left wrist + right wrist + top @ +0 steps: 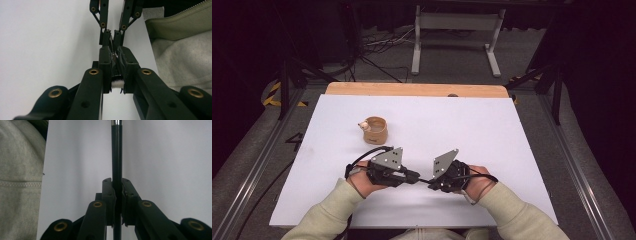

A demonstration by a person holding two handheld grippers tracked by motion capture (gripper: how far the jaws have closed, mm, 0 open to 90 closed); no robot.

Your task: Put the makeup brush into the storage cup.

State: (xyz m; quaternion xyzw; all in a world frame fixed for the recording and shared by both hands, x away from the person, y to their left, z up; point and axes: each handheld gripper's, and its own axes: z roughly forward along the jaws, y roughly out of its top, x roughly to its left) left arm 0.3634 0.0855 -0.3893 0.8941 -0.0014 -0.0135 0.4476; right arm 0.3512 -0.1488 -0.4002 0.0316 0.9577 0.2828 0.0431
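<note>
Holding a slim black brush (117,157) between both tongs, I judge this a handover or pull-apart step. My right tongs (117,195) are clamped on its handle; my left tongs (117,75) are clamped near the white bristle end. Next I'd release one side cleanly. A wooden cup (375,129) sits beyond the left tongs on the table (492,125). Both hands (362,181) rest low, tips meeting.
</note>
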